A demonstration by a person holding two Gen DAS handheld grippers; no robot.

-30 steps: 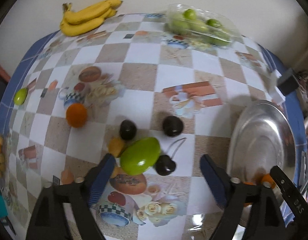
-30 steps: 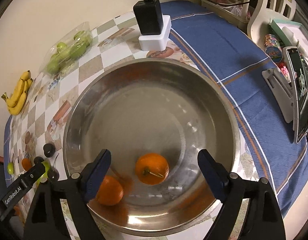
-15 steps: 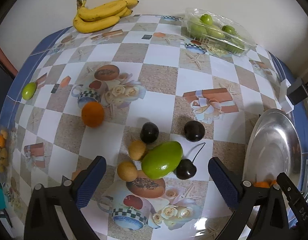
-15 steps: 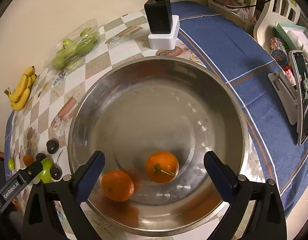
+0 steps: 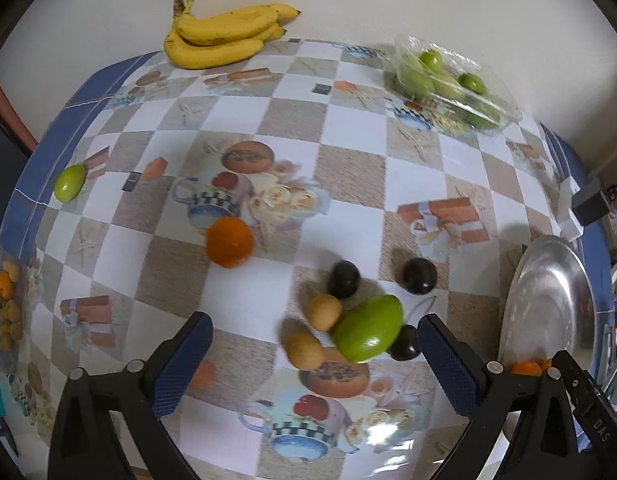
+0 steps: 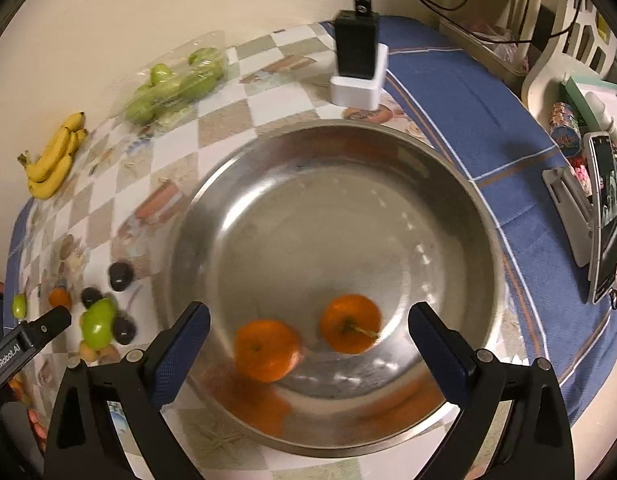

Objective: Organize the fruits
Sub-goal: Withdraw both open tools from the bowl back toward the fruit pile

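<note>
Left gripper (image 5: pixel 314 346): jaws wide apart, empty, above the tabletop (image 5: pixel 348 168). One orange (image 5: pixel 229 241) at 10 o'clock; one green mango (image 5: pixel 368 329), three dark plums, two tan fruits ahead. Right gripper (image 6: pixel 308 338): spread, empty. Bowl (image 6: pixel 448 216) holds two oranges at 6 o'clock.

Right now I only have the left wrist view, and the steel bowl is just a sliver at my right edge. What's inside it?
Observer: Two oranges, one beside the other, lie near the closer wall of the round steel bowl.
Operator: Is the right gripper holding anything?
Observer: No. The right gripper is open and empty above the bowl.
Operator: Anything behind the bowl?
Observer: A black adapter on a white block stands just past its far rim.
</note>
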